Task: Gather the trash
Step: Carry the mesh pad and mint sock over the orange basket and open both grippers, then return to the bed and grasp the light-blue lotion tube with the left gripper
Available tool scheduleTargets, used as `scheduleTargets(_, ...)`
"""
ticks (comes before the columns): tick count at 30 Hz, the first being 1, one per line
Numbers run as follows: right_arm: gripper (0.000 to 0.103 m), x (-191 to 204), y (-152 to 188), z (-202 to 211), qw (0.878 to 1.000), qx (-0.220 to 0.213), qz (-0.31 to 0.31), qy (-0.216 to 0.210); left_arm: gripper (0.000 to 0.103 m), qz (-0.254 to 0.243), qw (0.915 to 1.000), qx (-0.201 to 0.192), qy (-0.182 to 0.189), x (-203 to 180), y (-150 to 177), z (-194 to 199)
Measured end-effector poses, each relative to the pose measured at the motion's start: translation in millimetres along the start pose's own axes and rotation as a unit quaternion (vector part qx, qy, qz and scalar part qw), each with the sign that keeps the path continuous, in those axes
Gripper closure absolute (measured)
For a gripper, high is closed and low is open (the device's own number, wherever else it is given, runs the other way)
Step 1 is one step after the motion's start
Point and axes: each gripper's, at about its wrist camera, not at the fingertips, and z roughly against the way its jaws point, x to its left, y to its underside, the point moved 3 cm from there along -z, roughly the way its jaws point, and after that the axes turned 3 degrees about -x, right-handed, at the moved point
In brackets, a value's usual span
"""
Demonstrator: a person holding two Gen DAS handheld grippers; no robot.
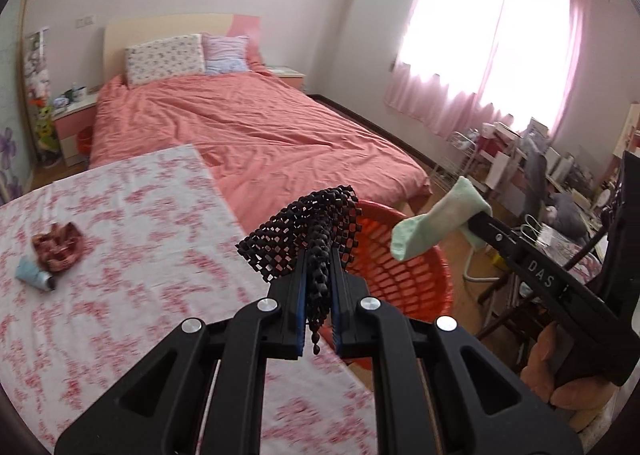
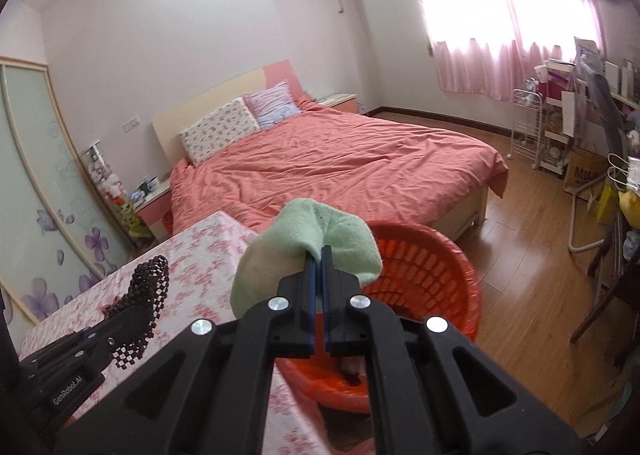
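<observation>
Both tongs loaded: left tongs [image 1: 320,255] clamped tight on black beaded mesh [image 1: 304,231], right tongs [image 2: 320,259] pinched closed on pale green sock [image 2: 344,243]. Both items held up over the orange basket's [image 2: 432,267] near rim, beside floral-cloth surface [image 1: 120,255]. Reddish scrunchie [image 1: 58,247] and small tube [image 1: 34,275] lie on surface.

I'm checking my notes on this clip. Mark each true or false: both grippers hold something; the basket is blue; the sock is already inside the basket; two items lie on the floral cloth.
1. Both grippers hold something. True: left gripper clamps the black beaded mat, right gripper the green sock.
2. Blue basket. False: the basket is red.
3. Sock inside basket. False: still held.
4. Two items on the floral cloth. True: crumpled red fabric, small tube.
</observation>
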Motion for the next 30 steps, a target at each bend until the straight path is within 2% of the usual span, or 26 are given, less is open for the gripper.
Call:
scheduleTargets(3,0.099,-19.9,-5.0,-6.8,1.000,-0.003,-0.014,0.008,0.093,-0.005,0.9997,0.011,0.021,-12.7,-1.0,-18.8)
scheduleTargets(10,0.099,-50.4,-9.3,-38.2,0.999,0.002,-0.035,0.020,0.092,-0.021,0.9983,0.032,0.043,-35.3,0.7,-59.2)
scheduleTargets(12,0.094,-53.6,-7.2,-50.3,0.999,0.011,-0.039,0.017,0.083,-0.023,0.9983,0.039,0.037,-37.0,1.7,-66.9)
scheduleTargets(13,0.090,-56.3,-4.0,-59.9,0.999,0.021,-0.041,0.015,0.069,-0.023,0.9982,0.045,0.033,-35.8,2.9,-72.4)
scheduleTargets(14,0.085,-57.9,-1.2,-66.0,0.999,0.027,-0.043,0.013,0.061,-0.021,0.9983,0.049,0.024,-32.9,4.6,-76.6)
scheduleTargets(15,0.073,-60.4,0.5,-69.7,0.998,0.032,-0.044,0.012,0.060,-0.019,0.9983,0.052,0.021,-31.5,5.6,-77.7)
scheduleTargets(16,0.069,-61.1,4.5,-73.9,0.998,0.036,-0.042,0.014,0.059,-0.017,0.9980,0.058,0.016,-26.6,8.7,-80.6)
scheduleTargets(23,0.062,-52.6,21.5,-80.5,0.998,0.045,-0.018,0.027,0.058,-0.015,0.9969,0.067,-0.039,7.0,23.1,-73.0)
scheduleTargets(30,0.058,-22.9,36.8,-74.6,0.998,0.049,0.030,0.025,0.049,0.009,0.9896,0.060,-0.131,74.5,30.5,-46.7)
